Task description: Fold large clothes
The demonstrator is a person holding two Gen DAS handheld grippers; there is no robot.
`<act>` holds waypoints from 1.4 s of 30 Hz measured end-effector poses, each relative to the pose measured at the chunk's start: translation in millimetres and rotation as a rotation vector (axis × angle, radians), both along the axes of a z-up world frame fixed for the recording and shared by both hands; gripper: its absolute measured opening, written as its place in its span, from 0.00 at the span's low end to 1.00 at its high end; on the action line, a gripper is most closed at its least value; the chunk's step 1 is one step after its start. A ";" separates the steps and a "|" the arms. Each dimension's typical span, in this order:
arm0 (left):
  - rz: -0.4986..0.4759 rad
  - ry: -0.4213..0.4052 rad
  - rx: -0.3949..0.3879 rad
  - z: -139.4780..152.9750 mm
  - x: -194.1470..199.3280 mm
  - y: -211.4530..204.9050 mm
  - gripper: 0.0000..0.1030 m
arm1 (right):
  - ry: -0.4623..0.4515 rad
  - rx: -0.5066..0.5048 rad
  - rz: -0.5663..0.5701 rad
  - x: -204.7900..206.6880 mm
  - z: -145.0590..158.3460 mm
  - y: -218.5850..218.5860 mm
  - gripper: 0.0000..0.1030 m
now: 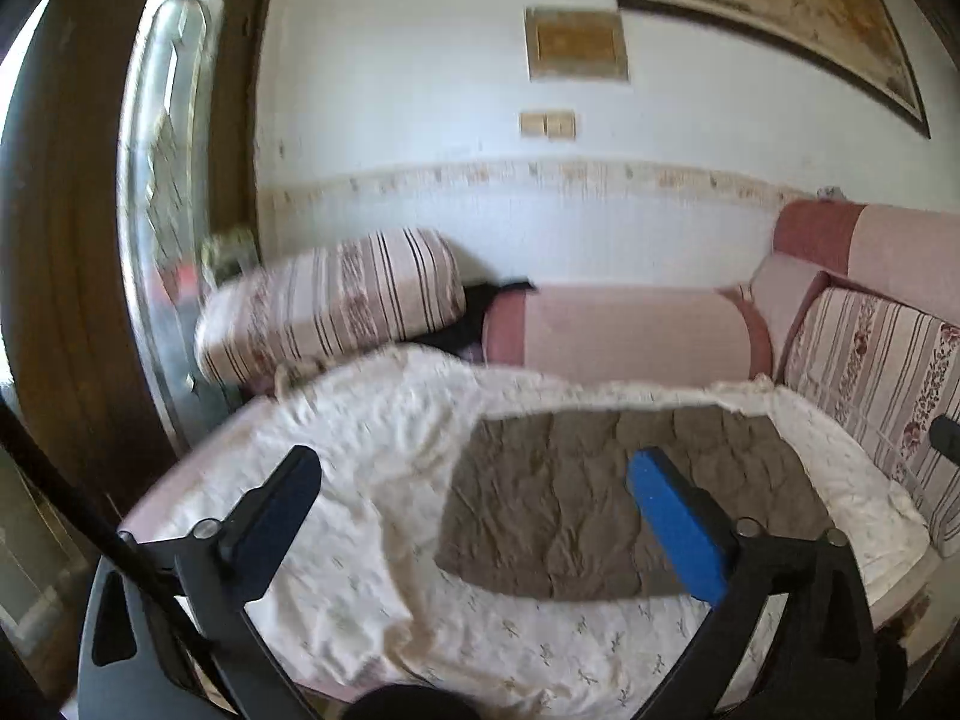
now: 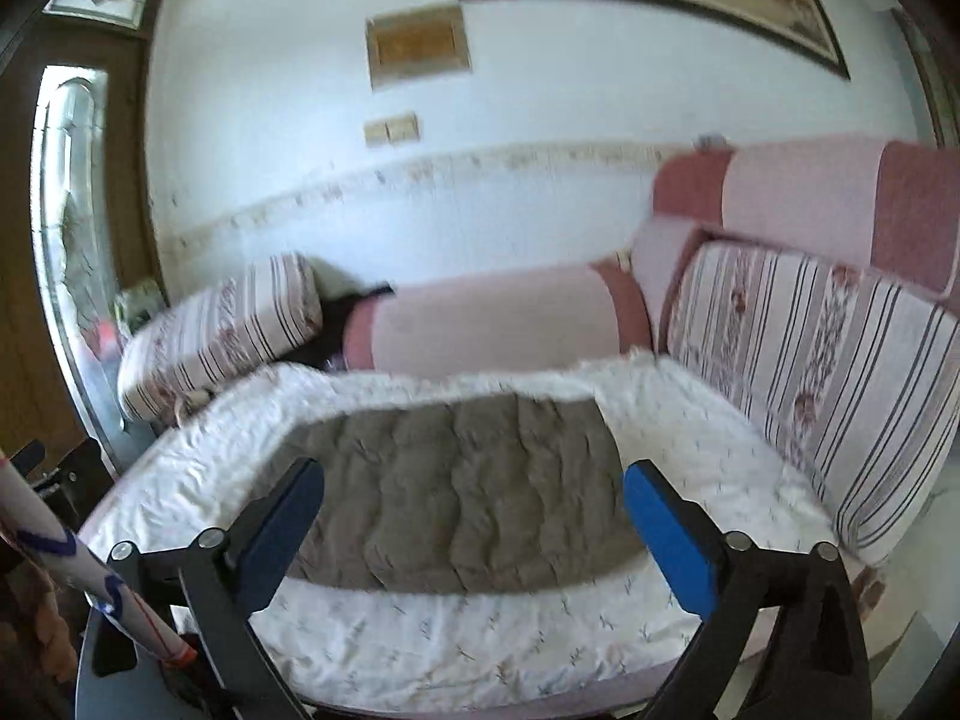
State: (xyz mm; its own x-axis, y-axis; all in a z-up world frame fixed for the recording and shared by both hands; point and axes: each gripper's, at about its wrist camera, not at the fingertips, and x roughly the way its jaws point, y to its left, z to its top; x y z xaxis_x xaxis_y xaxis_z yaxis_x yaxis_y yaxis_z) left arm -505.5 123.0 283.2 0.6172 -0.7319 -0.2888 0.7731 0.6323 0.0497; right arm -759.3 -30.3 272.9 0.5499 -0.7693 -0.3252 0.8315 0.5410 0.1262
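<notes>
Both claws are wide and empty: left gripper (image 1: 474, 480) and right gripper (image 2: 474, 480) each show blue pads spread far apart with nothing between them, so I'm holding no cloth right now. Grey-brown garment (image 2: 462, 492) lies flat as a neat rectangle on the white sheet (image 2: 420, 642) covering the sofa seat (image 2: 873, 585), dead ahead at 12 o'clock from the right claw and more toward 1 o'clock from the left (image 1: 588, 504). It looks already folded at least once, edges squared, so I judge this is a pause between folds with both claws lifted clear above it, well apart from the fabric, to check the shape. Striped cushion (image 1: 330, 300) sits at 10 o'clock against the wall, striped backrest (image 2: 810, 372) at 2 o'clock, both off the work area so the cloth has room. Sheet is bunched at 9 o'clock in the left view; that could snag. Frames are motion-blurred, so fine seams can't be told.
</notes>
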 end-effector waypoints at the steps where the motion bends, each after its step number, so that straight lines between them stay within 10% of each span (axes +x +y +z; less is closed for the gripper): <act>1: -0.008 -0.012 -0.006 3.7 -4.7 4.4 1.00 | -0.008 -0.011 -0.001 -1.2 2.9 7.5 1.00; 6: -0.036 0.020 -0.015 -12.2 -12.1 7.2 1.00 | 0.005 0.030 0.027 21.9 -8.0 36.3 1.00; 12: 0.056 0.074 0.162 -48.1 -2.5 -22.1 1.00 | 0.126 -0.080 -0.063 41.9 -26.0 52.7 1.00; 21: 0.102 0.024 0.114 -49.2 -7.1 -17.2 1.00 | 0.069 -0.091 -0.048 49.2 -24.0 46.2 1.00; 42: -0.014 0.135 0.290 -86.9 13.4 -57.8 1.00 | 0.153 -0.057 0.019 90.2 -50.5 26.5 1.00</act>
State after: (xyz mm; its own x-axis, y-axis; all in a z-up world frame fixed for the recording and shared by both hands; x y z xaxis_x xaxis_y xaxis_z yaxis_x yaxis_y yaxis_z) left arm -492.0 65.2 196.3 0.5492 -0.6153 -0.5655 0.7936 0.5960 0.1223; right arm -669.1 -3.8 222.4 0.5117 -0.7790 -0.3624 0.8284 0.5592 -0.0323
